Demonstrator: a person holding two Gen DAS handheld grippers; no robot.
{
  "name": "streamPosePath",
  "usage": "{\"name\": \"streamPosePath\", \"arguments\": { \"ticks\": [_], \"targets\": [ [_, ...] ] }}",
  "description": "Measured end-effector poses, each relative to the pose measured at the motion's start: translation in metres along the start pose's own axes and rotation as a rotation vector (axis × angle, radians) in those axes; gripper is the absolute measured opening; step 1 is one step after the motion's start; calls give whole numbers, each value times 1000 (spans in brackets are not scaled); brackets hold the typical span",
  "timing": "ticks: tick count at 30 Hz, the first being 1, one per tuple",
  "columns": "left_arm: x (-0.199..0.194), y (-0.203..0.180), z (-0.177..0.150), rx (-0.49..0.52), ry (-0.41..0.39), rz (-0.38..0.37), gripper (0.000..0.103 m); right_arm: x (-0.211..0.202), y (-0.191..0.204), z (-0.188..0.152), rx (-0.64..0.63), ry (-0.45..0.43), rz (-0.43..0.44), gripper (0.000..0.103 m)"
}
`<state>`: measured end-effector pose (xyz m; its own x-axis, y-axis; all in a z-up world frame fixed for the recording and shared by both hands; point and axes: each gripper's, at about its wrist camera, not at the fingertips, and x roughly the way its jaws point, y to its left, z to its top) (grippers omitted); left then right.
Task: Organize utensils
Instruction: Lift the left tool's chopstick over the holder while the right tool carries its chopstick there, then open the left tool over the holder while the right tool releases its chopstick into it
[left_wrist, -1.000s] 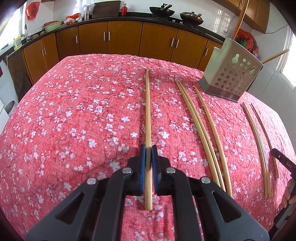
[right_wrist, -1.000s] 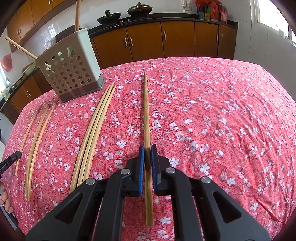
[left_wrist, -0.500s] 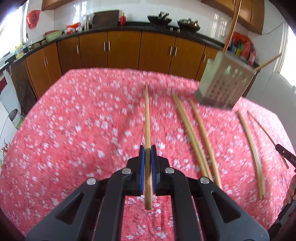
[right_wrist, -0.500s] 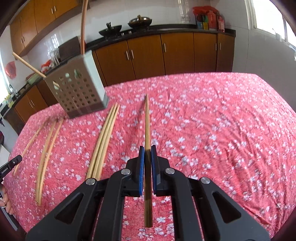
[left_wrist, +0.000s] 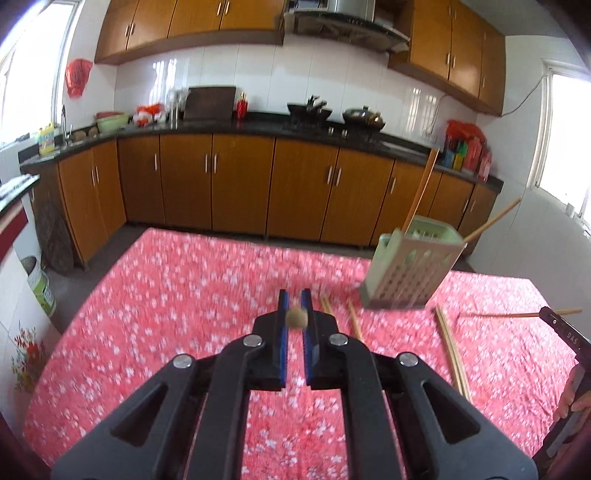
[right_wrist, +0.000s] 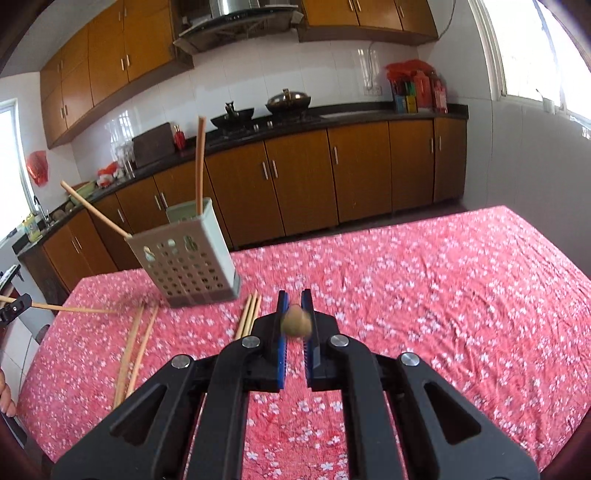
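My left gripper (left_wrist: 294, 301) is shut on a bamboo chopstick (left_wrist: 296, 318), held above the table and seen end-on. My right gripper (right_wrist: 294, 301) is shut on another chopstick (right_wrist: 295, 322), also lifted and seen end-on. The perforated grey utensil holder (left_wrist: 408, 274) stands at the table's far side with two chopsticks leaning in it; it also shows in the right wrist view (right_wrist: 186, 264). Loose chopsticks (left_wrist: 452, 352) lie on the cloth near it, and others (right_wrist: 135, 352) (right_wrist: 249, 315) show in the right wrist view.
The table has a red floral cloth (left_wrist: 177, 295). Brown kitchen cabinets (left_wrist: 240, 184) and a counter with pans stand behind. The other gripper shows at the right edge (left_wrist: 565, 334) with its chopstick, and at the left edge (right_wrist: 14, 306).
Both grippers have lifted their chopsticks off the cloth and tilted up, so each chopstick now points along the camera axis. The holder now appears farther and lower in view.
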<state>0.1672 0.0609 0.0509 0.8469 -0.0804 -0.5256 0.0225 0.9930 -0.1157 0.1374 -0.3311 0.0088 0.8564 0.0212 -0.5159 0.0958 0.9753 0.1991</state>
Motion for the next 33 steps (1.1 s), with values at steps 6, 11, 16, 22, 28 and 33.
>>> {"name": "streamPosePath", "arguments": {
  "ticks": [6, 11, 16, 22, 28, 33],
  "targets": [
    [-11, -8, 23, 1, -35, -36, 8, -9, 9, 27, -9, -62, 24, 8],
    [-22, -30, 43, 18, -63, -110, 7, -21, 20, 55, 17, -125, 99, 8],
    [-36, -60, 68, 42, -116, -190, 7, -35, 36, 86, 53, -220, 184, 8],
    [-53, -92, 99, 72, -208, -246, 7, -43, 55, 117, 62, -327, 239, 8],
    [-32, -114, 123, 79, -229, -227, 7, -24, 72, 131, 28, -364, 227, 8],
    [8, -121, 127, 75, -130, -227, 7, 2, 82, 133, -10, -319, 196, 8]
  ]
}}
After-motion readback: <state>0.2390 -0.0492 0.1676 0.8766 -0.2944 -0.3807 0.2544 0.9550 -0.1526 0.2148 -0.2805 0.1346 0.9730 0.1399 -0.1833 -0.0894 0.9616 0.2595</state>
